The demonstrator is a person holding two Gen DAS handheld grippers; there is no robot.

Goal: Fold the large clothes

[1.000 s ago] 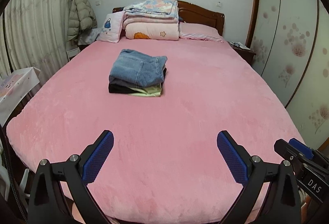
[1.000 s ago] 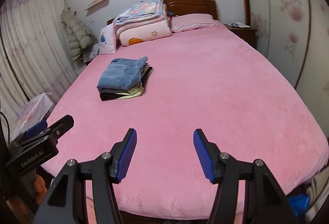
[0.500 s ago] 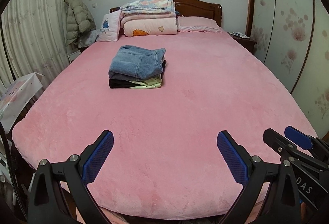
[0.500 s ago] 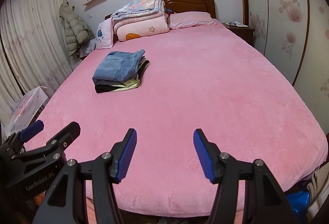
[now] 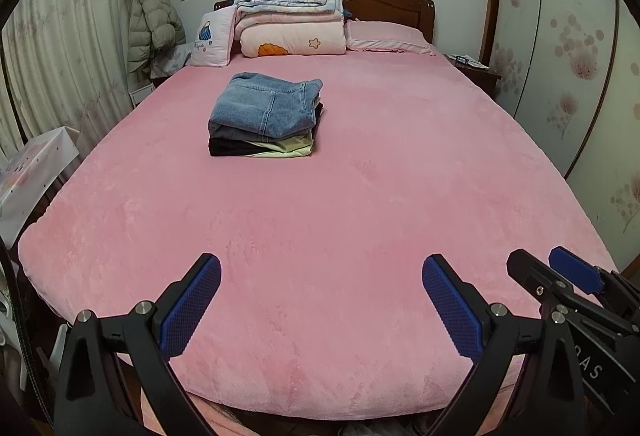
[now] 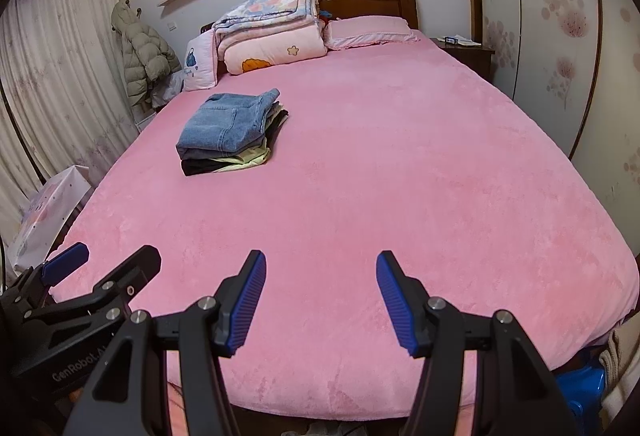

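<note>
A stack of folded clothes (image 5: 266,115) (image 6: 230,131), blue jeans on top of dark and pale yellow garments, lies on the pink bed (image 5: 360,215) (image 6: 380,195) left of its middle. My left gripper (image 5: 320,268) stands open over the bed's near edge with nothing between its blue pads. My right gripper (image 6: 320,268) is open too and holds nothing. Each gripper shows at the edge of the other's view: the right gripper (image 5: 560,276) beside the left one, the left gripper (image 6: 104,268) beside the right one. Both are far from the stack.
Folded quilts (image 5: 292,19) and pillows (image 5: 388,37) are piled at the wooden headboard. A padded coat (image 5: 150,23) hangs by the curtains on the left. A nightstand (image 5: 472,69) and wardrobe doors are on the right. A white table (image 5: 28,171) stands left of the bed.
Both views have tilted up a little and sunk slightly, so the bed's near edge shows lower. Each gripper now shows further into the other's view. The jaws have not changed.
</note>
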